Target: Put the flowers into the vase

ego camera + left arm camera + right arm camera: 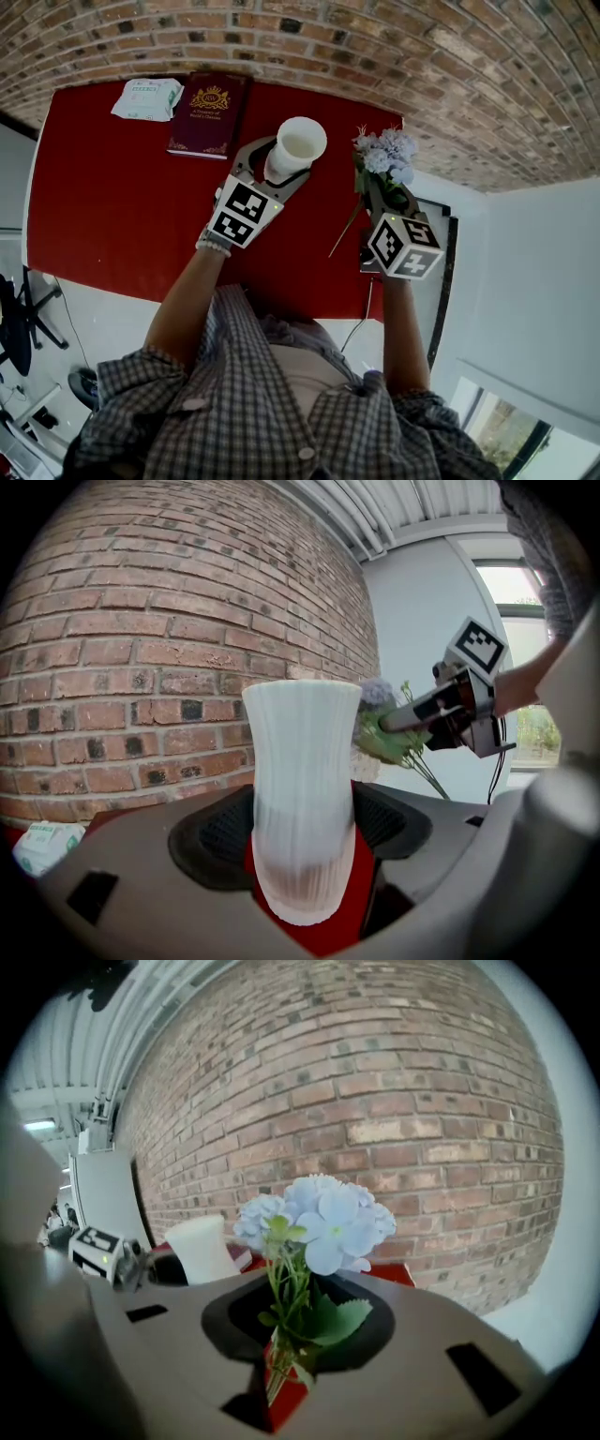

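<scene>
The right gripper (291,1335) has its jaws closed on the green stems of the flowers (319,1218) – a small bunch with pale blue blooms and a few leaves rising out of the jaws, and a thin stem end trailing below them in the head view. The bunch is held up in the air over the right far corner of the red table (122,206), just to the right of the vase (298,145) and apart from it.

The left gripper (305,832) grips the lower part of the vase, one dark pad pressed on either side. The vase is white, ribbed and upright, its mouth open, and it stands near the table's far edge – left of the flowers.

Further left along the far edge lie a dark red book (208,114) with a gold crest and, beside it, a white and green packet (146,98). A brick wall (375,47) runs behind the table
</scene>
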Demonstrator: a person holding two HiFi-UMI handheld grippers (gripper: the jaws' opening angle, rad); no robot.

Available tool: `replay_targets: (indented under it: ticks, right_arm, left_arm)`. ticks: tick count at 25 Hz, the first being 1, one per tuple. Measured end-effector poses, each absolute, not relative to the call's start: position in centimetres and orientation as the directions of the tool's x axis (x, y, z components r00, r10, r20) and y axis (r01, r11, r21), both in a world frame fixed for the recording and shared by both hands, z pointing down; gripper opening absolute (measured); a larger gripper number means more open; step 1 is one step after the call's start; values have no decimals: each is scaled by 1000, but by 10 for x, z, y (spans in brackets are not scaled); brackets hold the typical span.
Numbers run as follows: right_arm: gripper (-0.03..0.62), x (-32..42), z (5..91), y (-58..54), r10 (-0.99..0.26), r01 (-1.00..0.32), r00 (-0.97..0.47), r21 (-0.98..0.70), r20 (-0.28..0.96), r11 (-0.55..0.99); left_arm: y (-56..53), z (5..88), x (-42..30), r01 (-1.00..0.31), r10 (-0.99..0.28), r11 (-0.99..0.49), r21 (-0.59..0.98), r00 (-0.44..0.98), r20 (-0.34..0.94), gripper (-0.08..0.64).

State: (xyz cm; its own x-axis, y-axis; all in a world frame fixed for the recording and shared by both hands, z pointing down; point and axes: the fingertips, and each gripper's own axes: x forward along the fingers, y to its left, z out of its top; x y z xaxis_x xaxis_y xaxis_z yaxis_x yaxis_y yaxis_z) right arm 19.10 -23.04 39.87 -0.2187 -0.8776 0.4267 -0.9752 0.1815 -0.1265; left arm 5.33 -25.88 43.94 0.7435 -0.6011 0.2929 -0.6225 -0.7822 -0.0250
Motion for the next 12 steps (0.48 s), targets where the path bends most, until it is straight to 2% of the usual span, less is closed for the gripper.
replay_targets:
  ticks: [6, 12]
  right_arm:
    - [81, 180, 298, -256, -952, -967, -249, -101, 180, 234]
    - [80, 161, 203, -265, -955, -952, -287, -87, -73, 293]
  left_arm:
    - [-259, 440, 54, -623, -601, -782, -24, 743, 293, 334]
    - [-258, 440, 54, -624, -602, -781, -24, 742, 295, 334]
